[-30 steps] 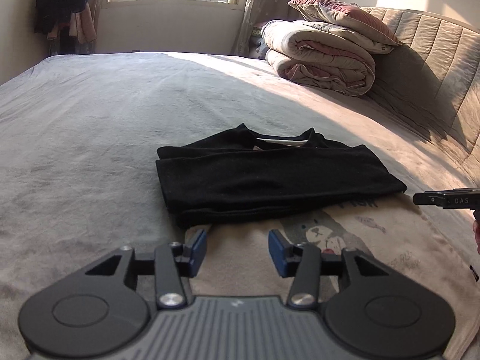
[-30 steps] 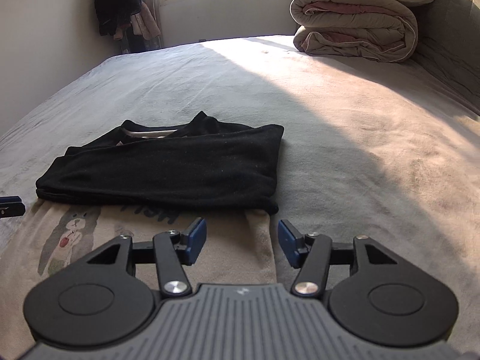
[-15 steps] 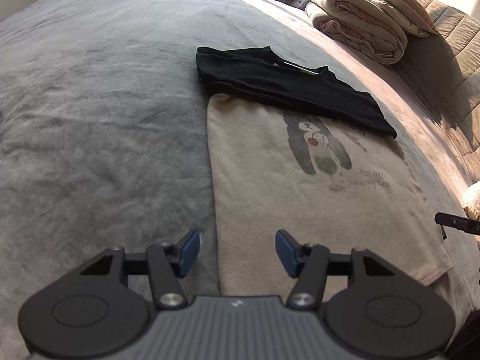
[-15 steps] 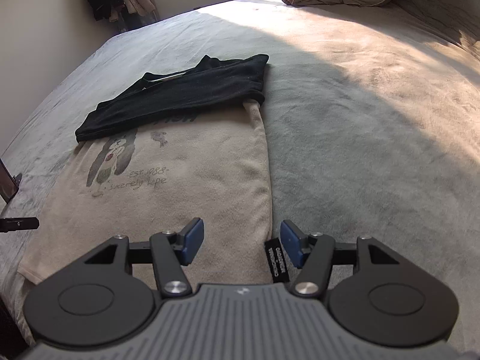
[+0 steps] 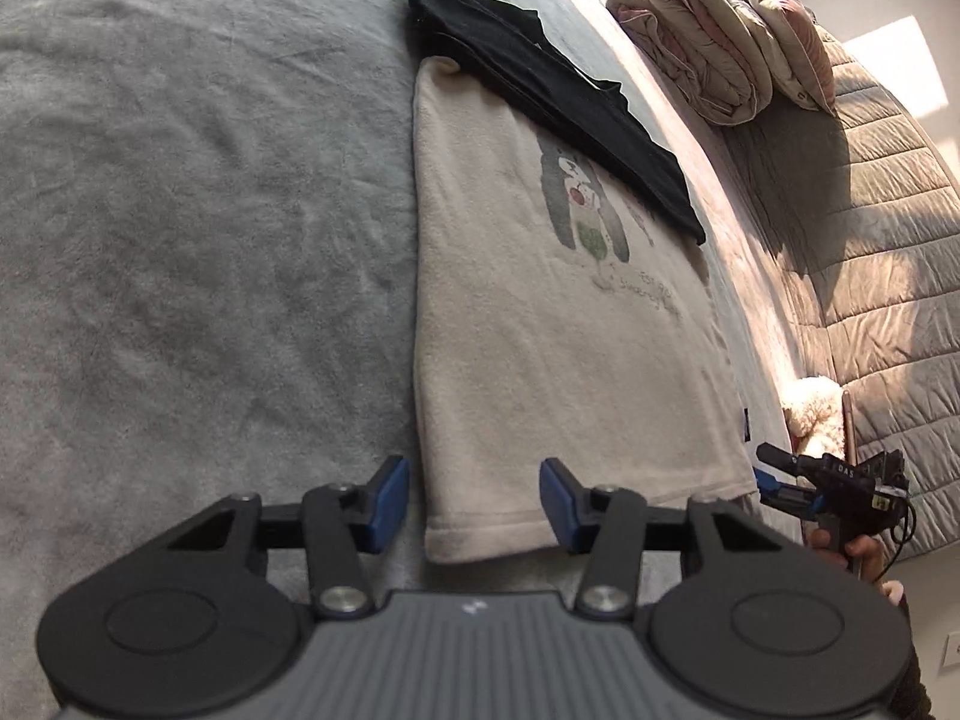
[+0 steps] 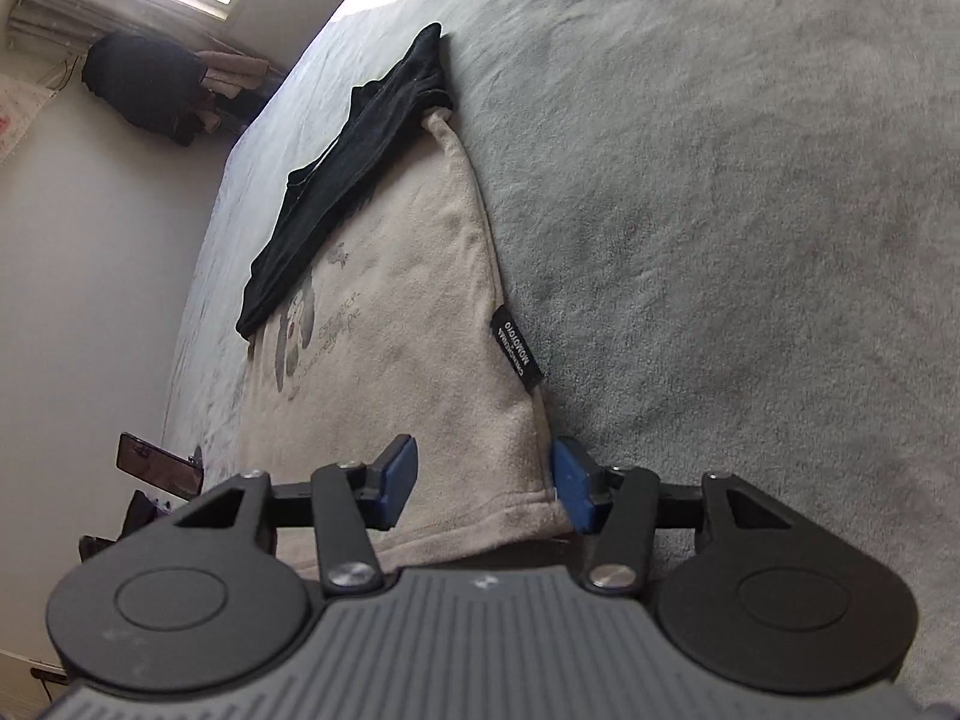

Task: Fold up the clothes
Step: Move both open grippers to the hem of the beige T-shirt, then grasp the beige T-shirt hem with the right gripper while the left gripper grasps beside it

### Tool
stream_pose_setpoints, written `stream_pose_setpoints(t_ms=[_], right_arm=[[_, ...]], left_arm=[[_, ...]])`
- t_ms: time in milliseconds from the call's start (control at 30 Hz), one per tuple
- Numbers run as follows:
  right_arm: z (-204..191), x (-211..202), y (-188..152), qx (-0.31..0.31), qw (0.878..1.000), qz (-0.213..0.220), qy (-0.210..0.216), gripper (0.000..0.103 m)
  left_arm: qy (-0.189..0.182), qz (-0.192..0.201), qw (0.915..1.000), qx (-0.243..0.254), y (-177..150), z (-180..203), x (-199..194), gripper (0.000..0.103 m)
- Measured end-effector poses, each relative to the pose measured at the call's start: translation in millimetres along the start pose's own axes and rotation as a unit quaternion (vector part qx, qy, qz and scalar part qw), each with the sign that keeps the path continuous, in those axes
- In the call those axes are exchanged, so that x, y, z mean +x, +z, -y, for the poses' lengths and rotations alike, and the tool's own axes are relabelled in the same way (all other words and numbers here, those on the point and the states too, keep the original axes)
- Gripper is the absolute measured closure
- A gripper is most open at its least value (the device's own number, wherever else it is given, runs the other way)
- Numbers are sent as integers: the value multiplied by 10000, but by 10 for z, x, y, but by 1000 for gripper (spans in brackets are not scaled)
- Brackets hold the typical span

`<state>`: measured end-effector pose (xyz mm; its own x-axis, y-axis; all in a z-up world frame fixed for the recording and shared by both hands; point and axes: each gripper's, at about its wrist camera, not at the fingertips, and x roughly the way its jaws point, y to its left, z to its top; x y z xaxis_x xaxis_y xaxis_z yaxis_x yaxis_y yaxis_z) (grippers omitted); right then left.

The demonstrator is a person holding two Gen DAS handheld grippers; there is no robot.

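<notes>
A cream shirt (image 5: 558,324) with a cartoon animal print lies flat on the grey bed cover (image 5: 198,198), its hem at the near edge of the bed. A folded black shirt (image 5: 552,96) lies across its far end, covering the neck area. To the left of the cream shirt the cover is bare and wide; to the right it runs up to a quilted headboard (image 5: 870,228).

The left gripper (image 5: 474,501) hangs low over the near left corner of the hem, its blue pads spread wide with the side edge of the cloth lying between them. The right gripper (image 6: 486,486) sits at the near right corner, also spread wide, the hem corner between its pads; the right pad looks to be touching the cloth edge, though the blur makes that uncertain. A black label (image 6: 517,354) sticks out from the side seam just ahead of it.

Rolled quilts (image 5: 720,42) are stacked by the headboard, well apart from the shirts. Dark clothes (image 6: 144,87) hang near the window.
</notes>
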<state>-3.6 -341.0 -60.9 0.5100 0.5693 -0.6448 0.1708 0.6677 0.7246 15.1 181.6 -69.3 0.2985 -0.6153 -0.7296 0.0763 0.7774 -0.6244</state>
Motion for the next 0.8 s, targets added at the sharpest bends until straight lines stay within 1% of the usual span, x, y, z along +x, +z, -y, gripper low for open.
stream_pose_setpoints(t_ms=[33,100,133,200,233,267,300,333,367,500,633,700,733,767,800], right_arm=[[42,2,11,107,9999,-7,90,56],[111,7,31,281,9993,-34,260,56],[107,13,38,254,9991,-83,316,56],[100,24,46,193,9990,-174,362,57],[96,30,48,162,9990,-218,368,57],[92,36,49,131,9989,-262,374,58],[88,42,51,99,9988,-306,379,59],[85,48,53,68,9986,-349,385,62],[81,53,55,37,9985,-393,390,66],[39,50,41,-204,9978,-518,353,67],[47,32,24,-198,9975,-565,366,67],[71,28,16,-144,9979,-543,319,73],[71,25,12,-134,9981,-538,286,78],[69,20,8,-129,9981,-536,285,81],[68,15,3,-123,9981,-534,284,82]], left_arm=[[21,-22,9999,103,-7,23,25,55],[55,-54,9996,253,-17,78,44,55],[61,-112,9994,318,-23,103,51,57],[90,-227,9989,407,-36,137,67,63],[117,-276,9986,428,-42,144,75,69],[120,-314,9986,400,-43,141,81,73],[82,-358,9988,317,-41,117,92,80],[39,-404,9989,229,-39,89,103,85],[-4,-449,9989,140,-36,61,114,87],[-43,-463,9989,52,-64,47,108,88],[-5,-479,9988,123,-75,80,100,88],[6,-466,9988,115,-75,80,99,88],[13,-454,9989,97,-74,78,99,90],[20,-442,9990,79,-73,77,99,93],[26,-391,9992,47,-77,77,84,95]])
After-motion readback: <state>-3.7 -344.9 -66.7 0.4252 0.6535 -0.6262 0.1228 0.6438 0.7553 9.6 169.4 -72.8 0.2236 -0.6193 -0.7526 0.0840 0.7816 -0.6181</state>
